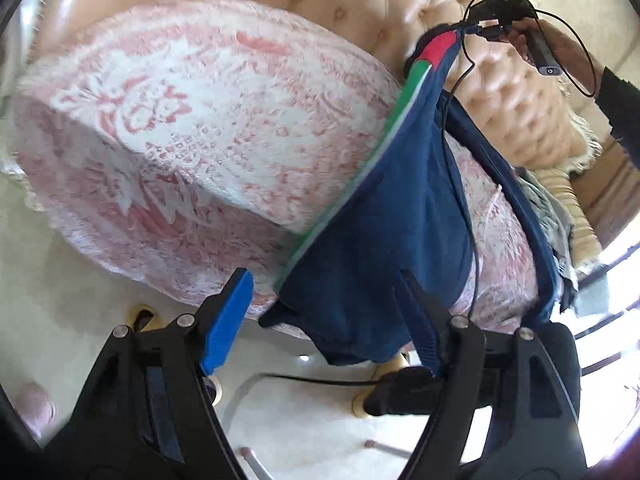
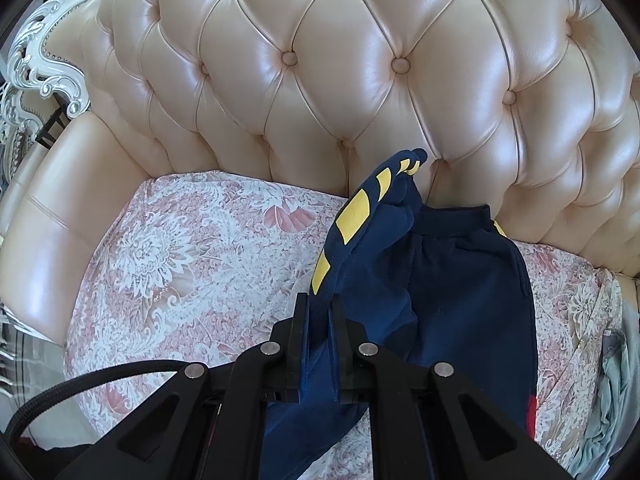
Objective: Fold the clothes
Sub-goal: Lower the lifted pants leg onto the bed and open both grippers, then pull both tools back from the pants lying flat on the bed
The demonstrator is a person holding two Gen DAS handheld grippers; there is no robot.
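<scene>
Cream tufted leather makes the back of the sofa [image 2: 360, 60] where we work, and its seat is covered by a pink and white floral cloth [image 2: 180, 260]. Nearest to us in the left wrist view, our left gripper [image 1: 324, 304] stands wide open, its blue pad [image 1: 228, 320] on one side, and the navy garment [image 1: 384, 232] hangs between and just past the fingers; we cannot tell if the far finger touches the cloth. This garment has a green and white stripe along its edge and a red patch near the top. In the right wrist view, our right gripper [image 2: 320, 340] is closed on a fold of the same navy garment [image 2: 460, 280], which shows yellow blocks on the raised part and lies partly on the seat cover against the backrest. Farther off, in the left view, the right gripper [image 1: 500, 8] holds the upper end of the garment high, with a hand [image 1: 568, 48] and black cables behind it. Some grey cloth [image 2: 608, 380] lies at the right end of the seat.
</scene>
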